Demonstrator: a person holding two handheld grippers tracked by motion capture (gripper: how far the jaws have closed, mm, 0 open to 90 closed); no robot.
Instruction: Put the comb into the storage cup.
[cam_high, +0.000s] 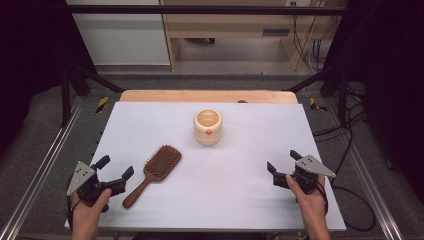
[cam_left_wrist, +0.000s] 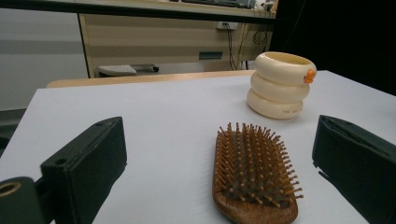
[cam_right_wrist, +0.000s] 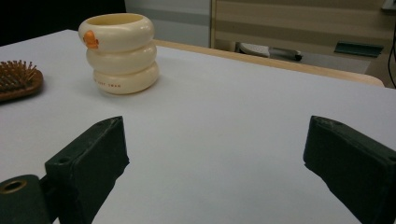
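Note:
A brown wooden hairbrush (cam_high: 152, 172) lies bristles up on the white table (cam_high: 240, 165), handle toward the near left. A cream ribbed cup (cam_high: 207, 126) with an orange mark stands upright at the table's middle back. My left gripper (cam_high: 116, 167) rests at the near left, open and empty, just left of the brush handle. In the left gripper view the hairbrush (cam_left_wrist: 254, 175) head lies ahead between the wide jaws, with the cup (cam_left_wrist: 281, 85) beyond. My right gripper (cam_high: 283, 162) sits open at the near right with bare table between its jaws; the cup (cam_right_wrist: 120, 52) is far ahead to its left.
A wooden strip (cam_high: 207, 96) runs along the table's back edge. Metal frame rails (cam_high: 42, 165) flank both sides, and cables (cam_high: 350, 130) trail on the floor at the right. Shelving (cam_high: 240, 30) stands beyond the table.

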